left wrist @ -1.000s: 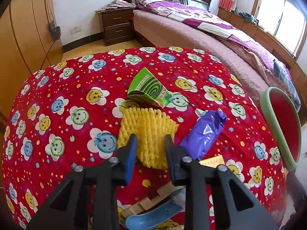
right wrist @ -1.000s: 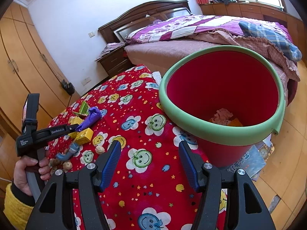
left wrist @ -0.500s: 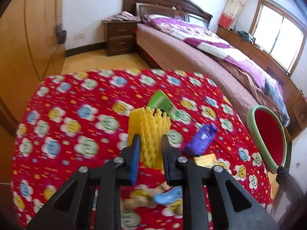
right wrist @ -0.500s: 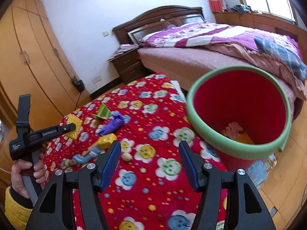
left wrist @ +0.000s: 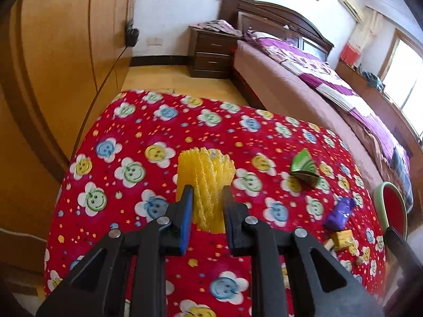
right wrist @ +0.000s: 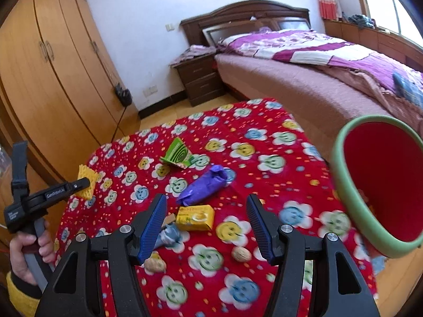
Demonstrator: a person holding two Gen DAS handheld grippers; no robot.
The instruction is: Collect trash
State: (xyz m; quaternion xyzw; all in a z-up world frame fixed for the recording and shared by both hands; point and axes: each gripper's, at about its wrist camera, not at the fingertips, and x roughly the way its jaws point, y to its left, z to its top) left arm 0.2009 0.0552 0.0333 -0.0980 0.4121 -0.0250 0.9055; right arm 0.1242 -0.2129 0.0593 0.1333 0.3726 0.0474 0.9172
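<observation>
My left gripper (left wrist: 207, 198) is shut on a yellow foam net (left wrist: 206, 182) and holds it up above the red smiley tablecloth (left wrist: 132, 142); the net also shows in the right wrist view (right wrist: 87, 182). My right gripper (right wrist: 207, 214) is open and empty, above a yellow box (right wrist: 195, 217). A purple wrapper (right wrist: 203, 186) and a green paper packet (right wrist: 178, 155) lie beyond it. The red bin with a green rim (right wrist: 351, 203) stands at the right edge of the table.
Two walnuts (right wrist: 241, 253) and a blue-grey piece (right wrist: 169, 236) lie near my right fingers. A bed (right wrist: 317, 60) is behind the table, a nightstand (right wrist: 198, 78) at its head, wooden wardrobes (right wrist: 53, 79) on the left.
My left gripper has lifted the yellow net off the cloth and swung left, away from the other trash. My right gripper has swung from the bin toward the trash on the table.
</observation>
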